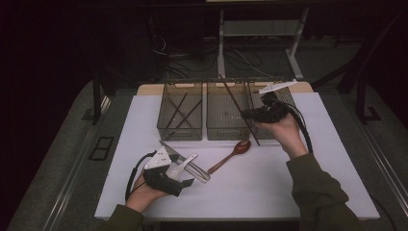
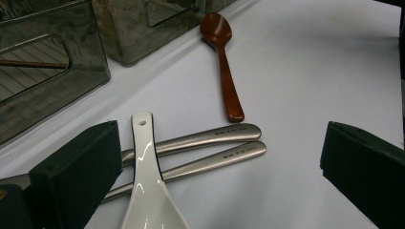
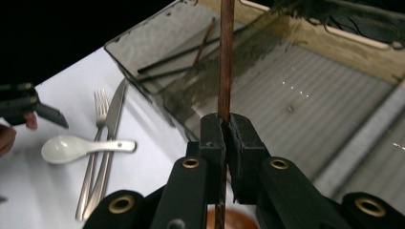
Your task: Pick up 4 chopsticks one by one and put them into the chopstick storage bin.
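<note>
Left gripper [image 1: 185, 177]: low over the white table [image 1: 269, 187], jaws standing wide apart with nothing between the pads; the foam fingers [image 2: 79, 169] frame the cutlery pile in the left gripper view.
White spoon [image 2: 148, 191]: lies just ahead of the left fingers, nearer the left pad, its handle crossing over the two steel handles.
Steel handles [image 2: 224, 143]: a knife and a fork side by side on the table, under the white spoon, running out between the open pads.
Brown spoon [image 1: 231, 155]: flat on the table, beyond the left fingertips and apart from them, bowl near the front wall of the middle bin.
Left bin [image 1: 181, 111]: well ahead of the left fingers; dark sticks lie crossed inside.
Middle bin [image 1: 226, 113]: below and ahead of the right fingers.
Chopstick [image 3: 225, 62]: clamped between the right pads, running slantwise over the middle bin, its lower end near the brown spoon's bowl.
Right gripper [image 3: 225, 125]: held above the bins, jaws pressed together on the chopstick.
Right bin [image 1: 269, 132]: partly hidden under the right gripper.
</note>
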Motion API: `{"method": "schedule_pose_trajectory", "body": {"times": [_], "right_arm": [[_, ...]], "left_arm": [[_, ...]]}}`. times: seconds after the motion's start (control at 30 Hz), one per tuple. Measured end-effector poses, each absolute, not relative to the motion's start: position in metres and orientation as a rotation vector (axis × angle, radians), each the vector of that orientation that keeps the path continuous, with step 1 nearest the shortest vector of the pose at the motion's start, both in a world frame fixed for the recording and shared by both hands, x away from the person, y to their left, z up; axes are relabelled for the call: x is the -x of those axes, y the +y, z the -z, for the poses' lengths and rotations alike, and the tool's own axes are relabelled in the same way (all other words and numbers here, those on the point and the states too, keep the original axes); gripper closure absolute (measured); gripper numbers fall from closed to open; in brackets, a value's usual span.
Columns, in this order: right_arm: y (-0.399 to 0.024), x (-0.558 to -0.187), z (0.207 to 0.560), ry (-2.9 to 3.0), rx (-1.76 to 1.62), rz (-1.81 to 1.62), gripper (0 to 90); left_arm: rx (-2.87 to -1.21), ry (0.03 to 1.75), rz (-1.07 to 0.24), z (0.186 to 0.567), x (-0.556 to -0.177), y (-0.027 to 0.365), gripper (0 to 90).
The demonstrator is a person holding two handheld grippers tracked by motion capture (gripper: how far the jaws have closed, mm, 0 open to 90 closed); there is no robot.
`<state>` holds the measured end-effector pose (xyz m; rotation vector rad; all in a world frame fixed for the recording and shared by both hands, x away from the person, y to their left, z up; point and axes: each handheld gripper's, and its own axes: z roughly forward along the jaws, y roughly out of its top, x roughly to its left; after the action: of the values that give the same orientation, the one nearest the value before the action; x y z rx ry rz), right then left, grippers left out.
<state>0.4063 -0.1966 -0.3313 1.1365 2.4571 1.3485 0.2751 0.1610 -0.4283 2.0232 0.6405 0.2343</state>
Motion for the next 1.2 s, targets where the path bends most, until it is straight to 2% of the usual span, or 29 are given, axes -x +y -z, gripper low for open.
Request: {"method": "schedule_pose_trajectory", "body": {"times": [0.6, 1.2], "right_arm": [[-0.104, -0.452, 0.316, 2.449, -1.104, -1.362, 84.1], [-0.028, -0.492, 0.324, 2.436, -1.158, -1.360, 84.1]], "left_arm": [[-2.027, 0.630, -0.238, 0.429, -0.275, 0.159, 0.0], [-2.029, 0.617, -0.244, 0.428, -0.274, 0.157, 0.0]]}}
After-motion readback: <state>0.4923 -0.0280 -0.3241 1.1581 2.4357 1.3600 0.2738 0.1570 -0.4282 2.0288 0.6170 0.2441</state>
